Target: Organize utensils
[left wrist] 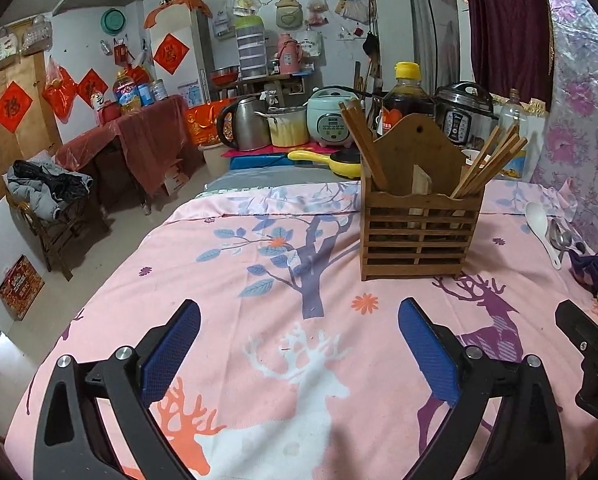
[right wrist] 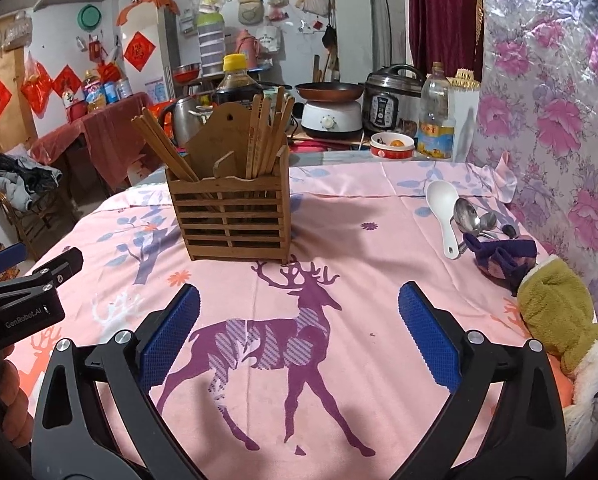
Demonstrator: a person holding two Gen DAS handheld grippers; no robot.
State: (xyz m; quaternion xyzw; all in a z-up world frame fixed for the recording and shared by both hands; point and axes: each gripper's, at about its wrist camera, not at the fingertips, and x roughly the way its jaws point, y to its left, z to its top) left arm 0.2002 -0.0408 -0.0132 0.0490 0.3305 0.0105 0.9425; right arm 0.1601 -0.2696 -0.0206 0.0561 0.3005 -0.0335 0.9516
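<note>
Both tools low over the near edge of a surface (right wrist: 359,216) draped in pink cloth with deer and tree prints. Left hand-held gripper (left wrist: 299,344): jaws spread wide, blue pads apart, nothing between them but the white deer print. Right hand-held gripper (right wrist: 299,332): likewise wide open and empty, above the purple deer print.

Wooden slatted utensil holder (right wrist: 235,216) upright toward the far middle of the surface, well apart from both grippers. Chopsticks (right wrist: 163,148) leaning out of its left compartment, another bundle (right wrist: 267,136) standing in its right compartment.

On the right side, near the floral wall covering: white plastic spoon (right wrist: 443,208) lying on the cloth, bowl toward the far side. Metal spoons (right wrist: 473,216) just beside it on the right, probably two or three, hard to count where they overlap. Handles partly under a purple cloth (right wrist: 503,256). Nearer, at the right edge, an olive-green plush mitten (right wrist: 555,316).

Beyond the far edge: dark sauce bottle with yellow cap (right wrist: 235,80), pressure cooker (right wrist: 391,100), clear bottle (right wrist: 435,116), small bowl (right wrist: 391,146).
</note>
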